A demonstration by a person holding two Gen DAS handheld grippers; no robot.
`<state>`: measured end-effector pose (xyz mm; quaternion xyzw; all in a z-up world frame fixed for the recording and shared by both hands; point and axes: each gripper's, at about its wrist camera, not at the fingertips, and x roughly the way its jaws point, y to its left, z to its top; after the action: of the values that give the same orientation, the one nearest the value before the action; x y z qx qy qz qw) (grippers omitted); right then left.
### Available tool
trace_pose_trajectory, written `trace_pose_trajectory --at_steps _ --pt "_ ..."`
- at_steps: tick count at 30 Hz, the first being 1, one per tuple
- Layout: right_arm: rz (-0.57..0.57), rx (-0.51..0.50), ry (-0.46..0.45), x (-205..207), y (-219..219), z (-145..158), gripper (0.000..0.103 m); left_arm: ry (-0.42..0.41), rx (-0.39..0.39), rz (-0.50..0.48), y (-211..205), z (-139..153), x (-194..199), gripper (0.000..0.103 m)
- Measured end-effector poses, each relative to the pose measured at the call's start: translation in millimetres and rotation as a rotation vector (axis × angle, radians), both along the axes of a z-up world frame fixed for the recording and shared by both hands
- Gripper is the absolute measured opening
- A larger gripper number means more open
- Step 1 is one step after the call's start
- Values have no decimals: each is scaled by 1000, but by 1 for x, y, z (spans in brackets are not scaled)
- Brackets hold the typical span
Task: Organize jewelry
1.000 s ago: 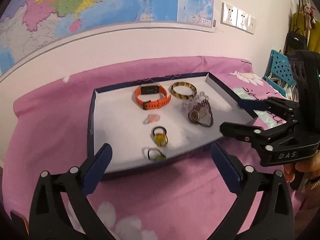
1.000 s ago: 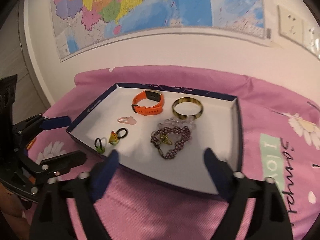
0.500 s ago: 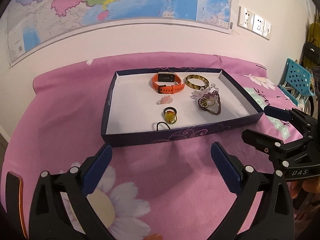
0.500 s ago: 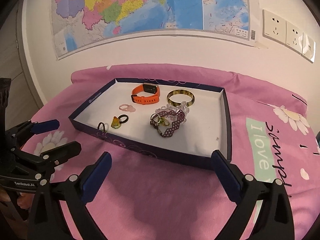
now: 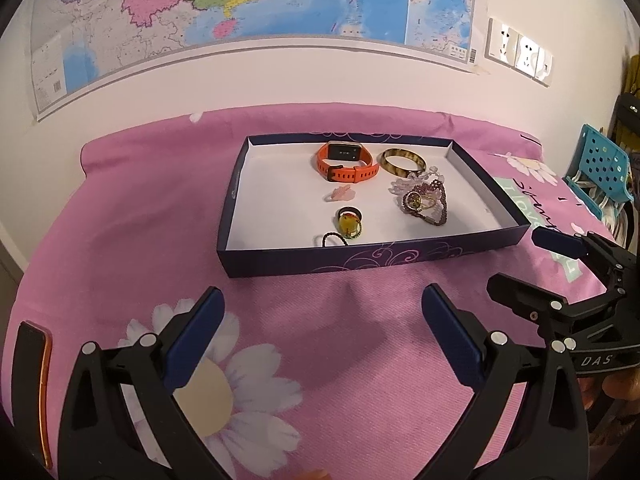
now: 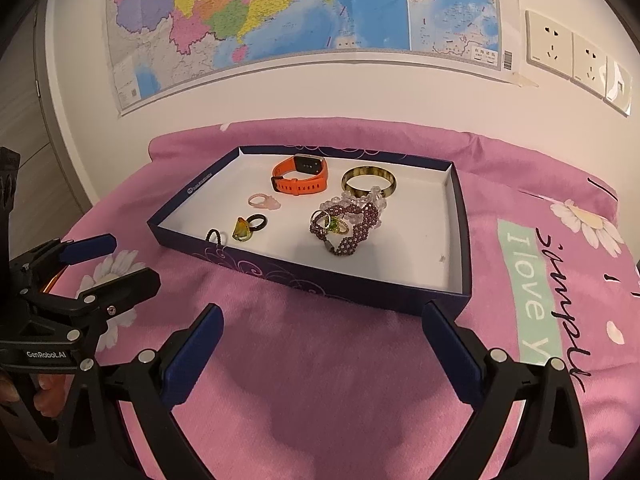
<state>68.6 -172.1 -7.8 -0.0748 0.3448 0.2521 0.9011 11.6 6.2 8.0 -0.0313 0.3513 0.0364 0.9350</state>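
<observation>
A shallow navy box with a white floor lies on a pink flowered cloth. Inside are an orange watch, a tortoiseshell bangle, a purple bead bracelet tangled with clear beads and rings, a pink ring, a yellow-stone ring and a dark ring. My left gripper is open and empty in front of the box. My right gripper is open and empty, at the box's near right.
A map and wall sockets hang on the wall behind. A teal perforated basket stands at the right. An orange-edged object lies at the cloth's left edge.
Both grippers have pulled back from the box and stay open. The box now sits farther away in both views.
</observation>
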Motion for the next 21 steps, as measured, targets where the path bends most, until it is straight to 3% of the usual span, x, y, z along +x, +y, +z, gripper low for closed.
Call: trace_pose_trajectory --at_steps 21 --pt "2 6 6 -5 2 0 96 7 -4 12 1 -1 -2 97"
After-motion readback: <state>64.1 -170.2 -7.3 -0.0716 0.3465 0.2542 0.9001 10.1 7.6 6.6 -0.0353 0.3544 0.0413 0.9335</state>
